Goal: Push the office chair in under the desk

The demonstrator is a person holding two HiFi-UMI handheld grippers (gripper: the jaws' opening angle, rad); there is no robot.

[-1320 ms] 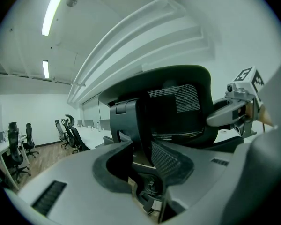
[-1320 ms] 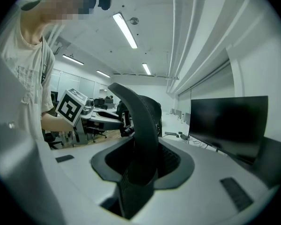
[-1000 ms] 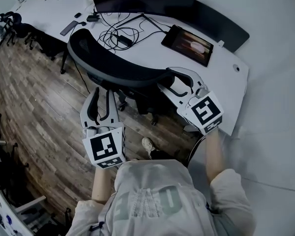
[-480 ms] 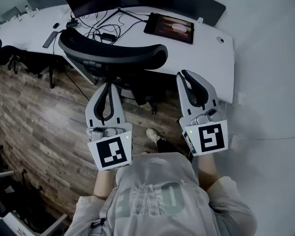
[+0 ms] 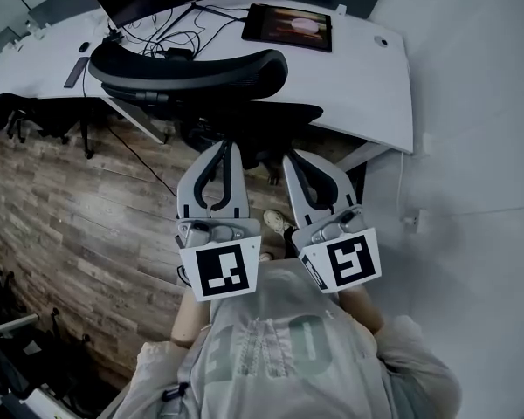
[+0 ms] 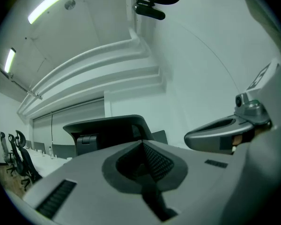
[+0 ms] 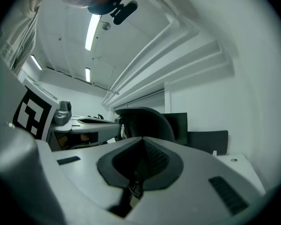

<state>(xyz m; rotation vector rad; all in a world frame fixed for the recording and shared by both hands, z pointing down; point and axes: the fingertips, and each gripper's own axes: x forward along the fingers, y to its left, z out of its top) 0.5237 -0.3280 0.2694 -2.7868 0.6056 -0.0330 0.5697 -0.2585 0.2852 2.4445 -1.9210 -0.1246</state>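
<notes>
Pressing tip to tip, the fingers of the left gripper (image 5: 220, 147) have just been closing with nothing between them. The right gripper (image 5: 295, 159) is the same: fingers fully narrowed and empty. Both are held level and side by side, aimed the same way.

The office chair (image 5: 192, 66) lies straight ahead of both sets of tips, apart from them, with a strip of wooden floor (image 5: 113, 199) showing between. Its backrest runs crosswise to the line the fingers point along. The left tips face its middle-right part and the right tips face its right end; the left looks slightly nearer.

Beyond the chair is the white surface (image 5: 367, 85). The seat appears already tucked beneath its front edge, with the backrest close to that edge. Any further shove would probably need to go square to the backrest, with both tips pressing evenly so the chair does not swivel.
</notes>
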